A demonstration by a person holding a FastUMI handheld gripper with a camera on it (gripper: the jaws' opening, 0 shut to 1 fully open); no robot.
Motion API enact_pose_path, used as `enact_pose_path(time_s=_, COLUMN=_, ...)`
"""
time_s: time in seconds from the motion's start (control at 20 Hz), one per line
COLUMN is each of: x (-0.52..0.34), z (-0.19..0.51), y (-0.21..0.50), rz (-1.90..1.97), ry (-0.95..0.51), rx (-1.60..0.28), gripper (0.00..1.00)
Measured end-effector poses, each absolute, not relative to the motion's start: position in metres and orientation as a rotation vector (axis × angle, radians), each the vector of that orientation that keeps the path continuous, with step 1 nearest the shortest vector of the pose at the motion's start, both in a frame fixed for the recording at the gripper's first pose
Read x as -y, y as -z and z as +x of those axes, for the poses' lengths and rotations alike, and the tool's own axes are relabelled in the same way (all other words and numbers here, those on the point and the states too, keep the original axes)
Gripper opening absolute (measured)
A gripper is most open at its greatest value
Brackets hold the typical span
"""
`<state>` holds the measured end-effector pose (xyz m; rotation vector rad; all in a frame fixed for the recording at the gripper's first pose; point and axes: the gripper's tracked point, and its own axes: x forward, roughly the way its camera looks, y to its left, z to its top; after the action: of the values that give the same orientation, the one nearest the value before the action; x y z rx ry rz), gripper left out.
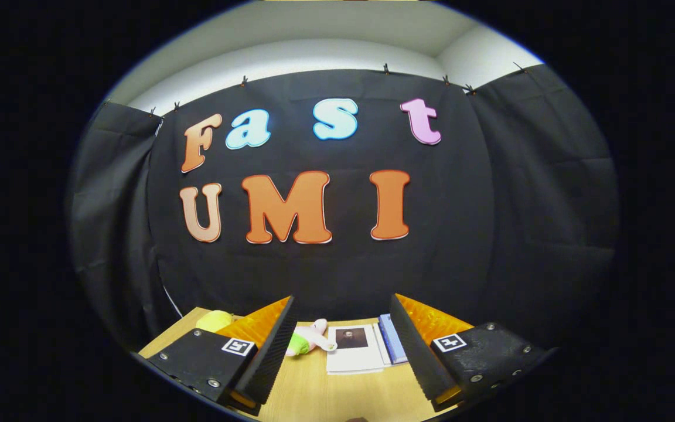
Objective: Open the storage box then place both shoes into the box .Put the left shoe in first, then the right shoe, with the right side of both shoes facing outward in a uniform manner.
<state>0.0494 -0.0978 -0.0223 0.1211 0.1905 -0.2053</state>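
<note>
The gripper (340, 346) is held level and high, looking along the table (314, 392) toward the booth's black cloth wall (343, 264). Its fingers are spread wide with nothing between them — only bare wood and, further on, a few small things.

Taking the white booklet (354, 349) as the landmark: it lies flat on the table beyond the fingertips, roughly midway between them. Just to its left lies a small plush toy (309, 339), pink and white with a green end, its length pointing toward the booklet. Farther left of the booklet, past the left finger, sits a yellow plush (214, 320). Touching the booklet's right edge is a blue book (392, 338), partly behind the right finger.

The relation that matters for the task cannot be read here — neither the storage box nor either shoe can be made out among these things, so which way they lie from the fingers, and how the shoes' long axes run, is not settled. My judgement is that the gripper would need to tilt down or turn before any bearing on them could be taken.
</note>
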Motion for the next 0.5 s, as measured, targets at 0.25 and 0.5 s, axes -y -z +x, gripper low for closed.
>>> enact_pose_path(time_s=0.25, x=0.11, z=0.045, y=0.008, rz=0.083, ry=0.204, rx=-0.148, gripper=0.96)
enact_pose_path(time_s=0.5, x=0.109, z=0.046, y=0.006, rz=0.122, ry=0.18, rx=-0.146, gripper=0.96)
